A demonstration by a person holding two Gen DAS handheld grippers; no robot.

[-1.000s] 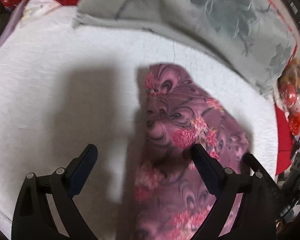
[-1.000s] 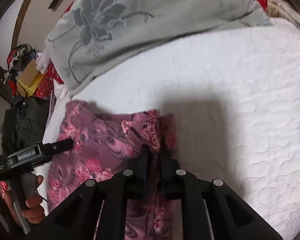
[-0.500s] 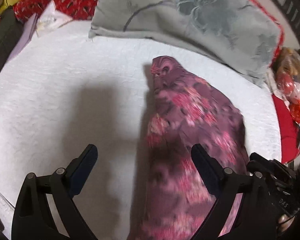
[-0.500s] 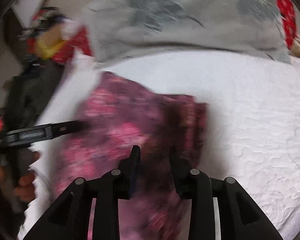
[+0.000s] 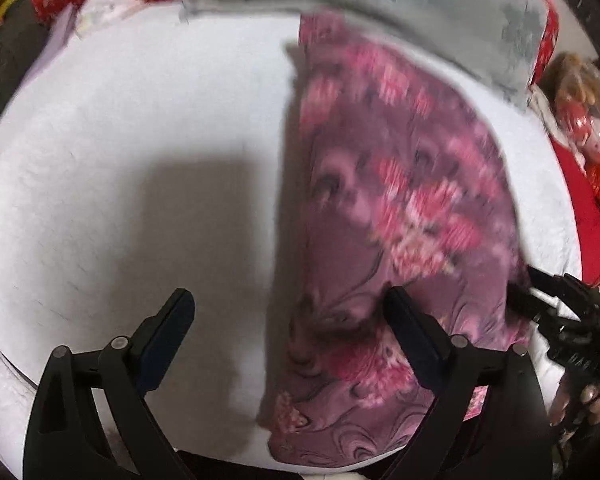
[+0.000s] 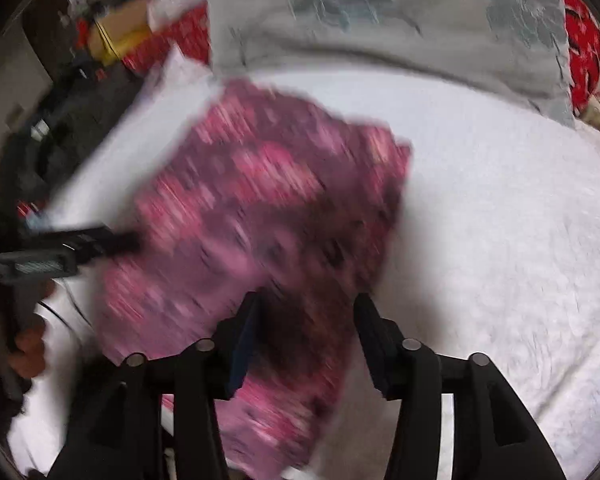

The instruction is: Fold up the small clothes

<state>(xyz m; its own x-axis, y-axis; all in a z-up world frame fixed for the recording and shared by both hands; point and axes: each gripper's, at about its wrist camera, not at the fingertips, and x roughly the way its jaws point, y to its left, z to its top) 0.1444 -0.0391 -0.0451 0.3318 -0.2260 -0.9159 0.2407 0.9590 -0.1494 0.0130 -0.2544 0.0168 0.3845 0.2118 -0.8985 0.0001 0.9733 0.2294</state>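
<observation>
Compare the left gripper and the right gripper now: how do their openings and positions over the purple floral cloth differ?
The left gripper is spread wide; the right gripper stands narrower, its jaws just opening. The left gripper straddles the purple floral cloth's left edge, one finger over the white bedcover; the right gripper's gap lies over the cloth. Both are open, gripping nothing.

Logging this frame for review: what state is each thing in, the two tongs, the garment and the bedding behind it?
Left tongs: open wide, nothing clamped, one finger over the garment.
Right tongs: open, jaws have just been opening; cloth below them, not pinched.
Purple floral garment: folded into a narrow strip, lying flat on the cover.
White bed cover: spread flat.
Grey floral pillow: lying along the far edge.
</observation>
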